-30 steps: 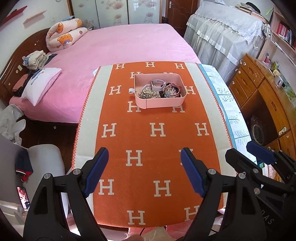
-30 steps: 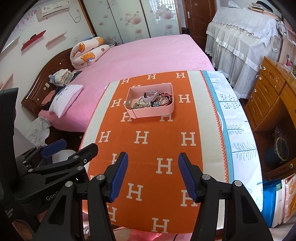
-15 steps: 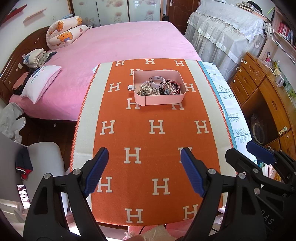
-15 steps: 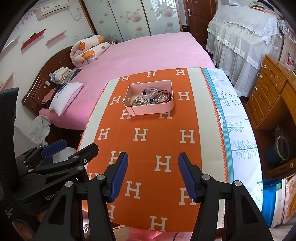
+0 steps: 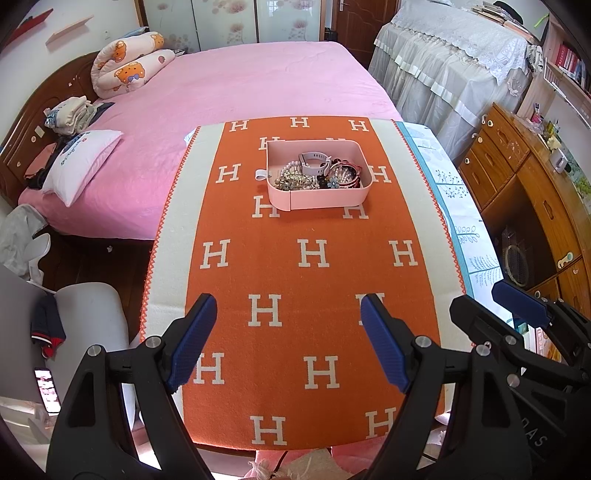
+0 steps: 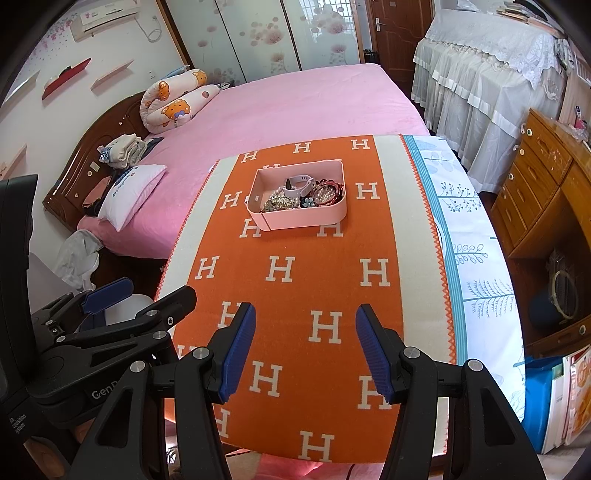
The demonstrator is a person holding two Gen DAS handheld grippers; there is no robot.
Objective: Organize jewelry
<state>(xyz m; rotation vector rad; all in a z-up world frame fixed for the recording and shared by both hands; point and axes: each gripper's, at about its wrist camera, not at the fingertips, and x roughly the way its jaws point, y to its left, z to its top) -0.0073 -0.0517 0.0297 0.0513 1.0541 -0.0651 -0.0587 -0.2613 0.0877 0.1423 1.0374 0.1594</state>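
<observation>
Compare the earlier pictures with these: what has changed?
Both views have shifted a little, so the tray sits slightly differently in frame. Nothing was grasped or released. Both hand-held grippers, left and right, stay open; the jewelry remains in the tray.

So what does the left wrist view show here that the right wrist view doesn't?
Only the left wrist view shows the bookshelf at top right and a phone screen low on the left. Only the right wrist view shows the air conditioner and the blue bin. Both show the pink tray of jewelry on the orange cloth, the bed, and both open claws.
</observation>
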